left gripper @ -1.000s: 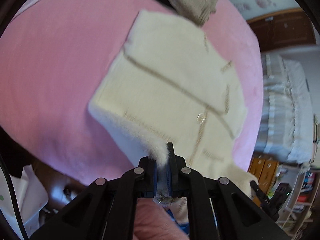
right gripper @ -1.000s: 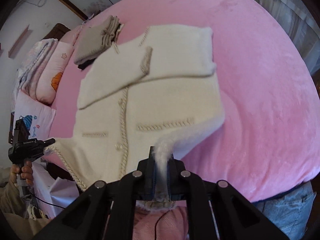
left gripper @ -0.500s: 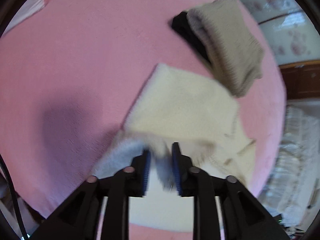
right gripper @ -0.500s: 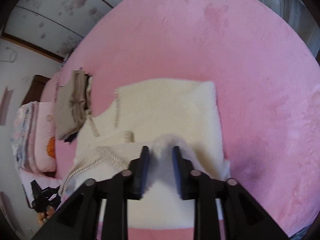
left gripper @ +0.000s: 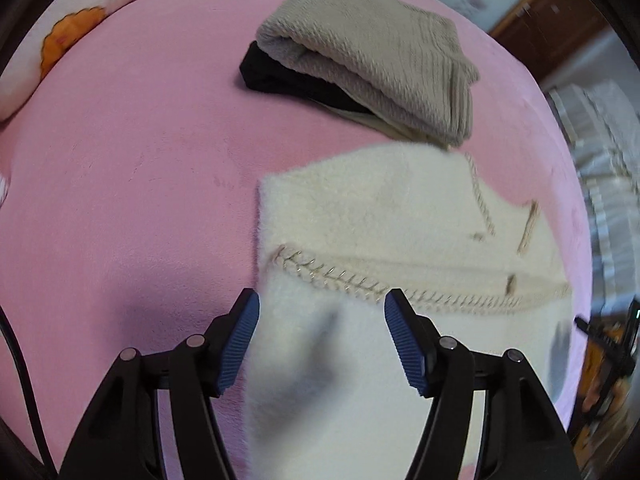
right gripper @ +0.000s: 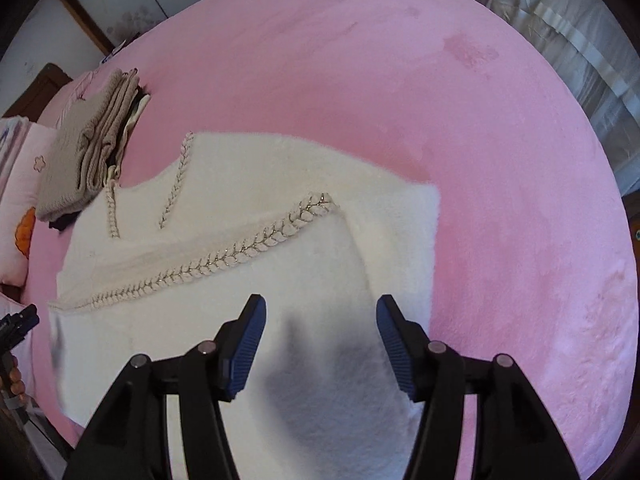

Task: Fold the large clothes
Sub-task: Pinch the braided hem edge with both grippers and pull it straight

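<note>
You have one fluffy cream cardigan with braided trim (left gripper: 360, 216) lying folded on the pink plush bedspread (left gripper: 120, 160). Your left gripper (left gripper: 322, 334) hangs over the cardigan's near left corner and your right gripper (right gripper: 320, 334) over its near right corner; both sets of jaws are opening, with cream fabric below the gap and the pads clear of it. Beyond the cardigan's far left corner sits one stack: a folded beige knit sweater (left gripper: 376, 44) on one black garment (left gripper: 276, 76).

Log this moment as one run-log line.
step: fold laid | cream cardigan: folded on pink bed | left gripper: jaws opening, cardigan released | right gripper: jaws opening, cardigan released
</note>
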